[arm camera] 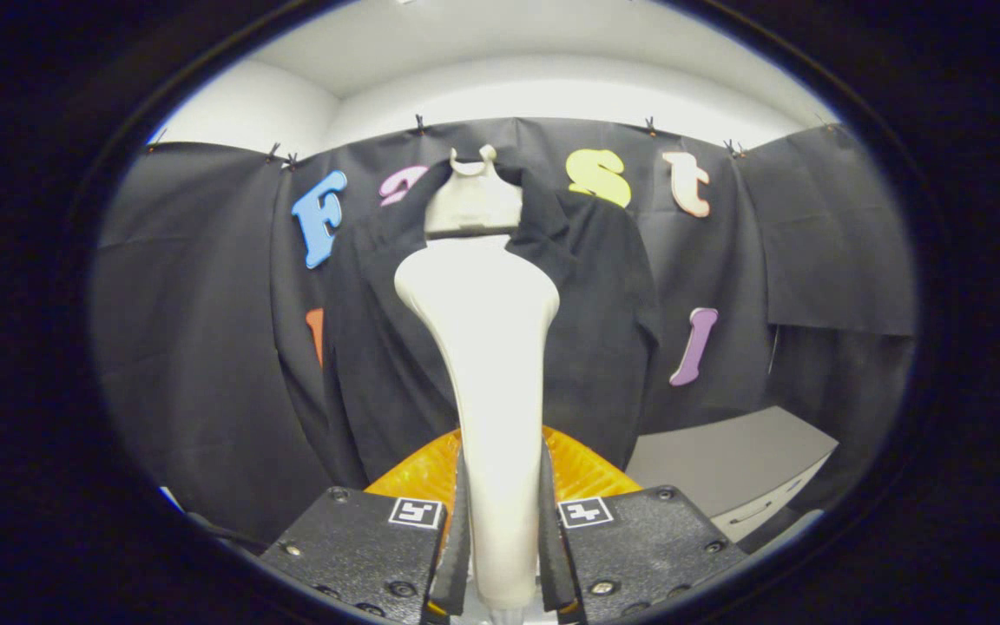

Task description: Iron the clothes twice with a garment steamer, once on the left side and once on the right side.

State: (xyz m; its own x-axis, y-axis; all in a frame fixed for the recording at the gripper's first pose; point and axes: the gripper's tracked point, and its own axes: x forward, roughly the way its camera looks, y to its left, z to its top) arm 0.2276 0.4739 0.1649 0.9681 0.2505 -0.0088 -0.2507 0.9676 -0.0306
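The black cloth wall [187,347] of the booth spans the whole background, clipped along its top edge below a white wall and ceiling. Against it, at about 12 o'clock from the fingers, hangs the dark garment [604,330], a jacket-like piece with its collar open and its front facing the camera; its hem falls behind the orange part lower down. A pale hanger [474,200] with a small hook carries it at the collar.

At about 2 o'clock from the fingers, well apart from the garment, sits a grey tabletop [726,464] or cabinet top, with a drawer handle just visible on its front.

The garment steamer [487,373], cream-coloured, stands upright in the middle: its slim handle rises from between the fingers and widens into a broad head that overlaps the garment's chest just below the hanger. Whether the head touches the cloth cannot be told. An orange ribbed part [587,473] shows behind the handle on both sides, just ahead of the fingers.

The hand-held gripper [500,555] is closed narrow on the steamer's handle, both fingers pressing its sides, at 6 o'clock.
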